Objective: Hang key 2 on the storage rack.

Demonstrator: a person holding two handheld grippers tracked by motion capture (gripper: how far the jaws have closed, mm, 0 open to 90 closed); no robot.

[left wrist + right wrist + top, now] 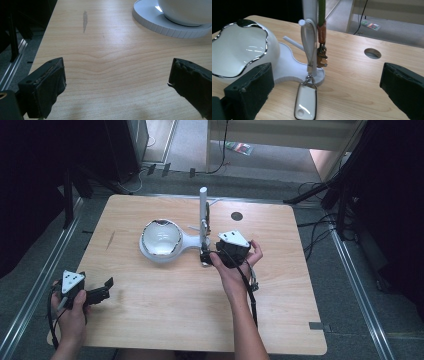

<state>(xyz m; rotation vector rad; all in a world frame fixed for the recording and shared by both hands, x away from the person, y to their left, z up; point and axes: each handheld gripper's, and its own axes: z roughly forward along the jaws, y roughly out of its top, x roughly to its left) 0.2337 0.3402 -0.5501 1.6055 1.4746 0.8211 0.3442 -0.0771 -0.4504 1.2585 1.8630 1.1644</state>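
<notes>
Standing near the middle of the wooden surface [165,320], a white stand [172,251] carries a white bowl [160,238] with a shiny wavy rim at one end and an upright white post [203,215] at the other. In the right gripper view a white strap [308,42] is looped over a peg on the post, and a white key fob [305,103] hangs from it by a metal clip, its lower end lying on the surface just in front of the stand's base. A green and brown lanyard [321,32] with small metal keys hangs beside it on the same post.

The right claw [207,255] is just beside the foot of the post, its jaws spread wide on either side of the fob and touching nothing; the fob lies between them, free.

The left claw [106,289] sits near the left edge toward the near left corner, well apart from the stand. Its jaws are also wide apart with only bare wood between them; in the left gripper view the ribbed edge of the stand and the underside of the bowl show farther off.
</notes>
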